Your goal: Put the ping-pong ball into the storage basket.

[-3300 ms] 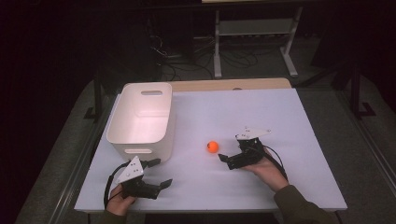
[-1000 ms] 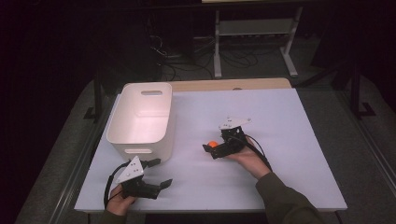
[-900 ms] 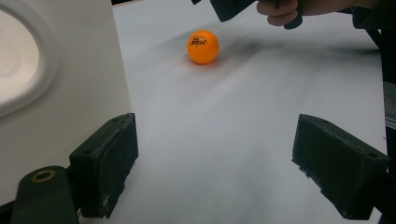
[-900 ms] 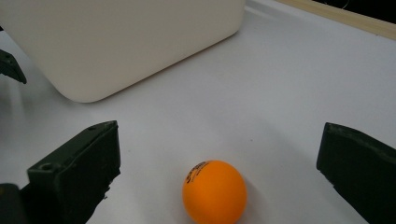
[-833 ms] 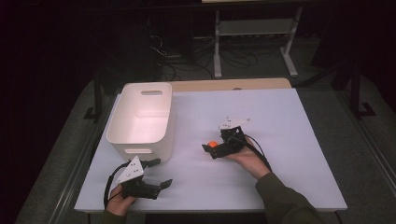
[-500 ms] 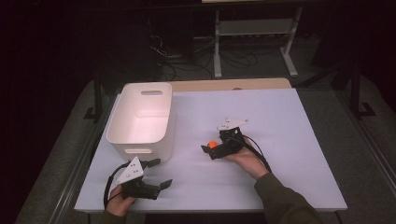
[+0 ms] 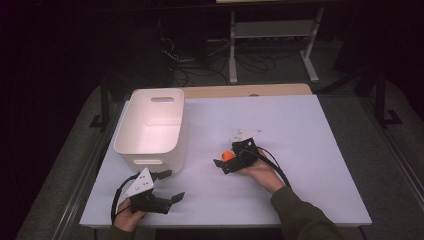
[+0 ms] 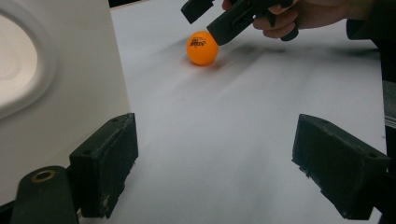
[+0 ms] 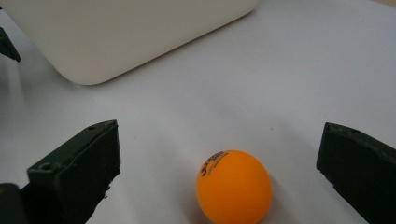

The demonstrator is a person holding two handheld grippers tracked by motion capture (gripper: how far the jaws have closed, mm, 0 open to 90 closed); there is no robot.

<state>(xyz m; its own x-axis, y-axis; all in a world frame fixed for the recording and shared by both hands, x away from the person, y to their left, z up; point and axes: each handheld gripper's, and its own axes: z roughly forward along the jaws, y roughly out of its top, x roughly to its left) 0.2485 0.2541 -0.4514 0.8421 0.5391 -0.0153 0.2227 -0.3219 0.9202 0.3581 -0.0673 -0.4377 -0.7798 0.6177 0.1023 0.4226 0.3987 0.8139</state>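
Right tool [image 7: 226, 161] reached printed ball [image 9: 233, 185]

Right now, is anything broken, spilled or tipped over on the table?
Nothing stands out. The white plastic bin stands upright with nothing in it, the small orange ping-pong ball lies whole on the white table between the open right tongs, and the left tongs are open too.

Moved up and left across the bench [image 7: 310, 130] from the lower right of centre toward the frame's centre: right gripper [image 7: 225, 159], hand and forearm along with it. Now spread wide around the orange ball [image 7: 228, 155], one of the fingers [image 9: 74, 168] on either side of it, not touching.
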